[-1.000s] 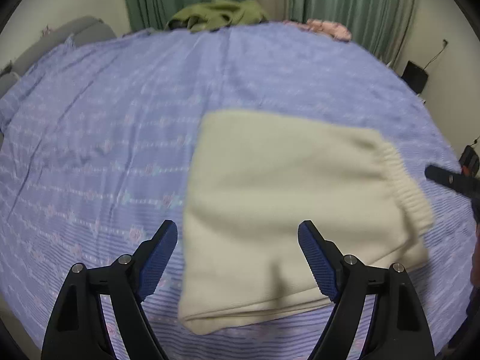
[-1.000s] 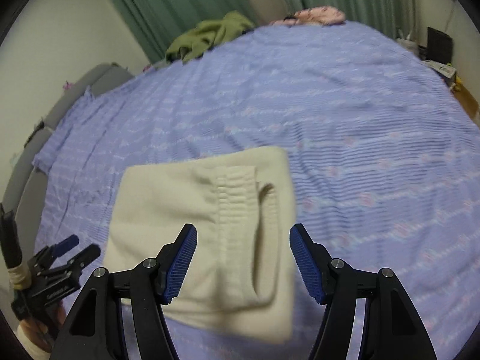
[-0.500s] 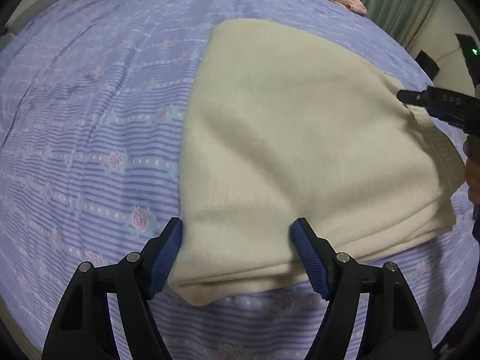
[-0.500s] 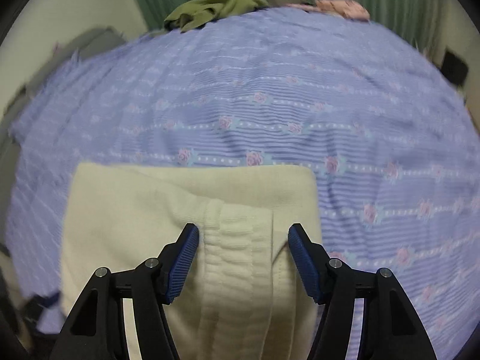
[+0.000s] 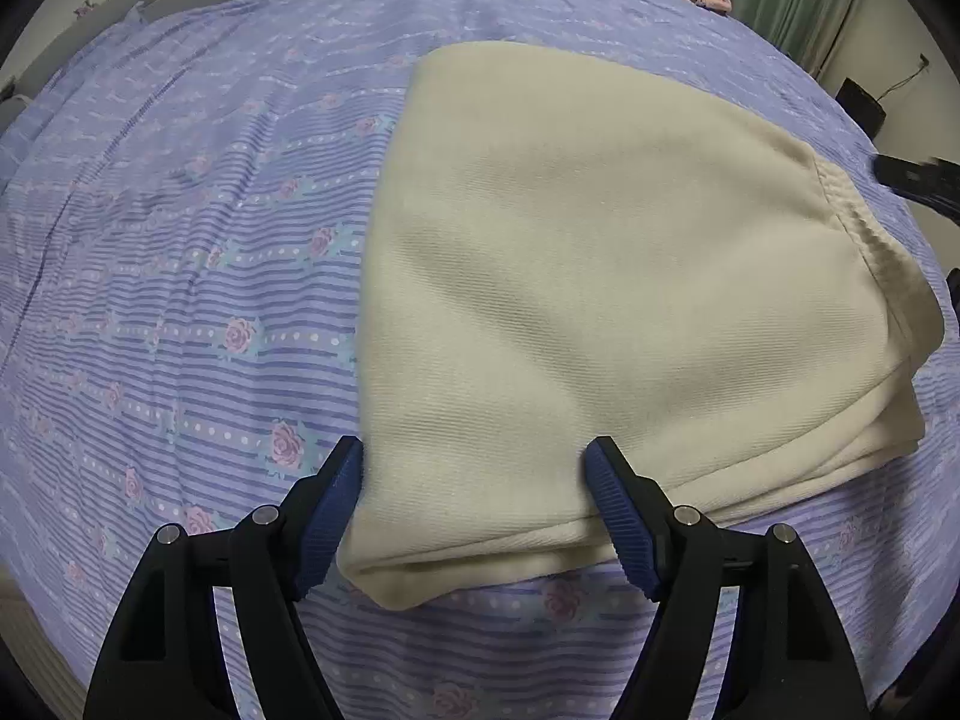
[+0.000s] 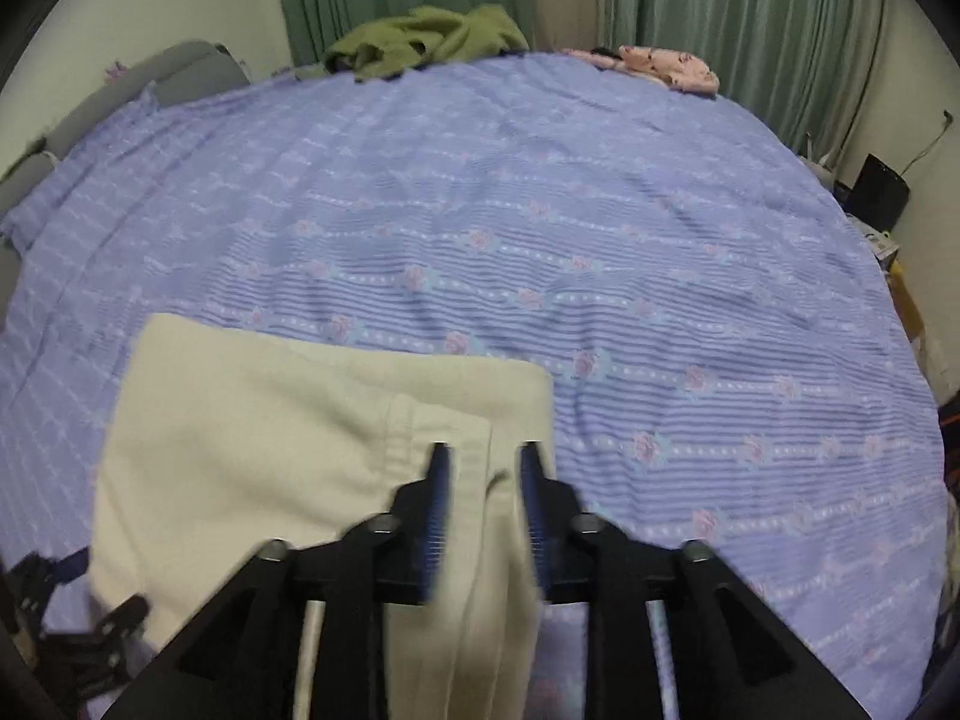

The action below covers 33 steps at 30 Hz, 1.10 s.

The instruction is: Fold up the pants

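The cream pants (image 5: 600,276) lie folded in a thick stack on the purple flowered bedspread (image 5: 180,276). My left gripper (image 5: 477,504) is open, its blue pads on either side of the stack's near left corner. In the right wrist view the pants (image 6: 252,456) lie at the lower left, waistband end toward the camera. My right gripper (image 6: 480,480) has its jaws narrowed around the waistband layers (image 6: 480,462); a gap still shows between the pads. The right gripper's tip shows at the right edge of the left wrist view (image 5: 918,177).
A green garment (image 6: 420,36) and a pink patterned cloth (image 6: 666,63) lie at the bed's far edge by green curtains. A grey headboard or sofa (image 6: 120,96) stands at the far left. A black box (image 6: 879,192) sits on the floor at the right.
My right gripper's jaws have closed from wide open to a narrow gap over the waistband. My left gripper has moved down onto the stack's near corner, still open.
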{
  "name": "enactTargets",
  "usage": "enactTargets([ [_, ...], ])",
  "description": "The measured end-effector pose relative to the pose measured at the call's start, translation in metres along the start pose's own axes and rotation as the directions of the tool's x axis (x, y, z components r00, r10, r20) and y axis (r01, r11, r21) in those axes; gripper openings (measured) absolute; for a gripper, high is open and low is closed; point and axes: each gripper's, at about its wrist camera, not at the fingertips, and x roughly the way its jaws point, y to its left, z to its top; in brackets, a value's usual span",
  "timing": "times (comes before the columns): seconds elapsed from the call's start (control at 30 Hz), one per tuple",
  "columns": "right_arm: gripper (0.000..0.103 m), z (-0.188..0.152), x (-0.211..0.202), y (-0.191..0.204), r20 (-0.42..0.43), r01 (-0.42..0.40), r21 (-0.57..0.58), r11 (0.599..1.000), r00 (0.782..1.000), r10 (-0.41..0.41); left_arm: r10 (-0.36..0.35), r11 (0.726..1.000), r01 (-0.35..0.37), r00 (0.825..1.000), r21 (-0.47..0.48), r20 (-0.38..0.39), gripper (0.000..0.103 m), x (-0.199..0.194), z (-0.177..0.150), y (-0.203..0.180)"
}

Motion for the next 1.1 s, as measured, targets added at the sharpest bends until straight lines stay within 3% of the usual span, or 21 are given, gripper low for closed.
enactTargets([
  [0.03, 0.035, -0.006, -0.009, -0.001, 0.012, -0.018, 0.018, 1.000, 1.000, 0.018, -0.001, 1.000, 0.001, 1.000, -0.002, -0.003, 0.075, 0.000, 0.000, 0.000],
  [0.1, 0.050, -0.016, -0.019, -0.003, 0.004, -0.067, 0.044, 0.997, 0.998, 0.067, 0.002, 1.000, -0.002, 1.000, -0.004, -0.008, 0.075, -0.001, -0.001, 0.000],
  [0.2, 0.051, -0.037, -0.012, -0.001, -0.079, -0.119, 0.072, 0.990, 0.989, 0.125, 0.013, 1.000, -0.013, 1.000, 0.006, -0.011, 0.075, -0.003, -0.001, -0.003],
  [0.23, 0.048, -0.044, -0.006, 0.000, -0.111, -0.131, 0.076, 0.988, 0.984, 0.139, 0.015, 1.000, -0.015, 1.000, 0.010, -0.011, 0.075, -0.004, -0.002, -0.003],
  [0.27, 0.019, -0.049, -0.002, 0.000, -0.141, -0.123, 0.073, 0.990, 0.981, 0.133, 0.016, 1.000, -0.016, 1.000, 0.015, -0.007, 0.075, -0.006, -0.003, -0.004],
  [0.3, 0.013, -0.057, 0.003, 0.000, -0.170, -0.125, 0.074, 0.989, 0.976, 0.136, 0.018, 1.000, -0.018, 1.000, 0.021, -0.006, 0.075, -0.006, -0.003, -0.005],
  [0.43, 0.008, -0.075, -0.010, 0.001, -0.133, -0.070, 0.036, 0.997, 0.988, 0.074, 0.019, 0.999, -0.019, 1.000, 0.051, 0.000, 0.075, -0.006, -0.005, -0.007],
  [0.53, 0.009, -0.085, -0.001, -0.004, -0.162, -0.026, 0.077, 0.997, 0.986, 0.038, 0.023, 0.998, -0.022, 1.000, 0.057, -0.007, 0.076, -0.004, -0.005, -0.008],
  [0.63, 0.024, -0.086, -0.004, -0.015, -0.148, -0.009, 0.161, 0.987, 0.988, 0.033, 0.031, 0.998, -0.030, 0.999, 0.057, -0.017, 0.077, -0.005, -0.003, -0.008],
  [0.7, 0.062, -0.085, -0.017, -0.021, -0.128, 0.032, 0.184, 0.982, 0.992, -0.009, 0.029, 0.998, -0.027, 0.999, 0.055, -0.022, 0.077, -0.006, -0.003, -0.008],
  [0.77, 0.075, -0.088, -0.042, -0.028, -0.060, 0.056, 0.225, 0.973, 0.997, -0.044, 0.026, 0.998, -0.025, 1.000, 0.063, -0.009, 0.077, -0.012, -0.004, -0.010],
  [0.9, 0.084, -0.087, -0.057, -0.030, 0.013, -0.038, 0.240, 0.970, 0.999, 0.036, 0.046, 0.993, -0.056, 0.995, 0.103, 0.092, 0.077, -0.039, -0.007, -0.020],
  [1.0, 0.085, -0.081, -0.040, -0.026, 0.003, -0.058, 0.262, 0.963, 0.998, 0.060, 0.075, 0.988, -0.095, 0.985, 0.121, 0.158, 0.082, -0.048, -0.002, -0.025],
  [1.1, 0.085, -0.074, -0.021, -0.021, 0.013, -0.094, 0.286, 0.954, 0.995, 0.095, 0.089, 0.984, -0.111, 0.984, 0.138, 0.154, 0.082, -0.042, 0.007, -0.027],
])
